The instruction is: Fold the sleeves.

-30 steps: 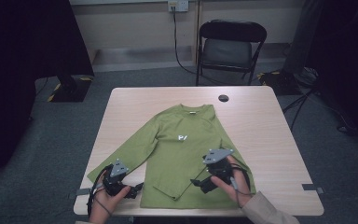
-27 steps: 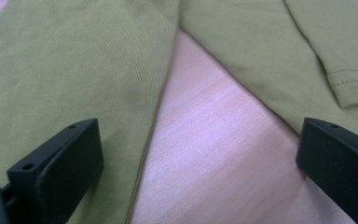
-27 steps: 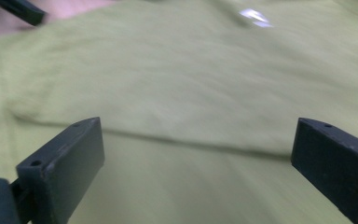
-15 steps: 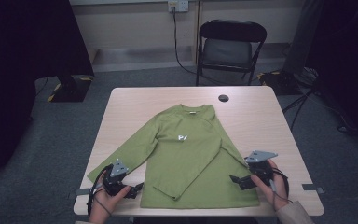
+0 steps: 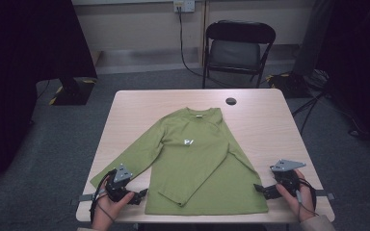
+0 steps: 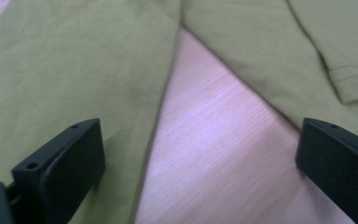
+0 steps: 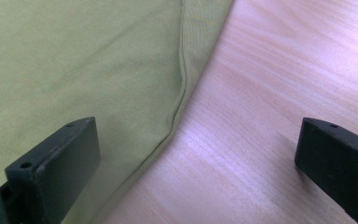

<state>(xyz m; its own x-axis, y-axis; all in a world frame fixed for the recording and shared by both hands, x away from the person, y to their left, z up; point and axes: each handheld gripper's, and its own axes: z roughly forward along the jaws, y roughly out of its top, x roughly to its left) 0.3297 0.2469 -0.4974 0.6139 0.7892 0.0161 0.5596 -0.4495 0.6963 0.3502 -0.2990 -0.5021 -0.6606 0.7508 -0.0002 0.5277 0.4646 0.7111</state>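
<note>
A green long-sleeved shirt [image 5: 192,159] lies flat on the light wooden table [image 5: 265,120], its right sleeve folded diagonally across the body. My left gripper [image 5: 142,195] rests at the front left, open. In the left gripper view, the left gripper [image 6: 200,140] has one jaw over the left sleeve [image 6: 65,70] and the other over the body, with bare table [image 6: 223,102] between them. My right gripper [image 5: 260,190] is open at the shirt's bottom right corner. In the right gripper view, the right gripper [image 7: 196,140] has one jaw over the shirt's edge [image 7: 74,56] and the other over bare table [image 7: 279,84]. Neither holds anything.
A small black round object [image 5: 231,101] sits near the table's far edge. A black folding chair [image 5: 241,45] stands behind the table. Cables lie on the floor at the right. The near table edge runs just below both hands.
My right gripper has moved to the right, from over the shirt's lower body to the table beside its bottom right corner. The left gripper and the shirt have stayed put.
</note>
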